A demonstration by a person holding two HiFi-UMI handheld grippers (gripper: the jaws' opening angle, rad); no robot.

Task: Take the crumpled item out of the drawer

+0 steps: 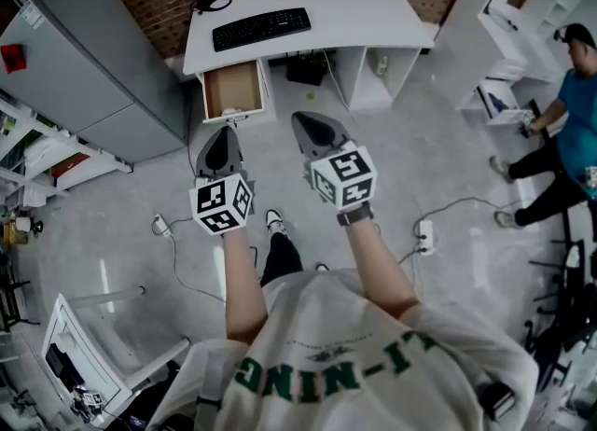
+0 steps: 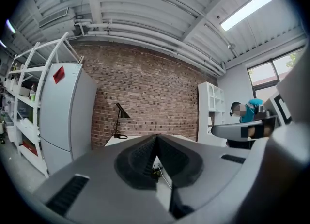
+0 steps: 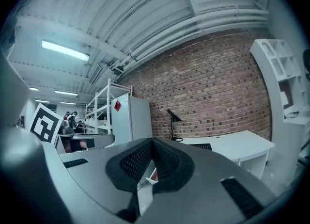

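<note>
We hold both tools up in front of us, well short of the desk (image 1: 373, 19). The left gripper (image 1: 222, 140) has its jaws pressed together with nothing between them, and so does the right gripper (image 1: 312, 131); neither has hold of anything.

The drawer (image 1: 232, 90) stands pulled out under the left end of the desk, its brown bottom showing. From here we cannot make out the crumpled item in it; it is too small or hidden by the drawer's walls. We judge that a crumpled thing will be light and soft, giving under the pinch rather than slipping, and not fragile. We would take it by a raised fold or ridge near its top, with the jaws opened first.

The desk is white and curved, with a black keyboard (image 1: 261, 28) on it and a black lamp (image 2: 120, 116) at its far left. Behind it runs a brick wall (image 3: 218, 87), and a grey fridge (image 1: 84, 56) stands to the left. The floor (image 1: 420, 140) is pale and glossy, with cables trailing across it. Another person (image 1: 569, 112) is at the far right
</note>
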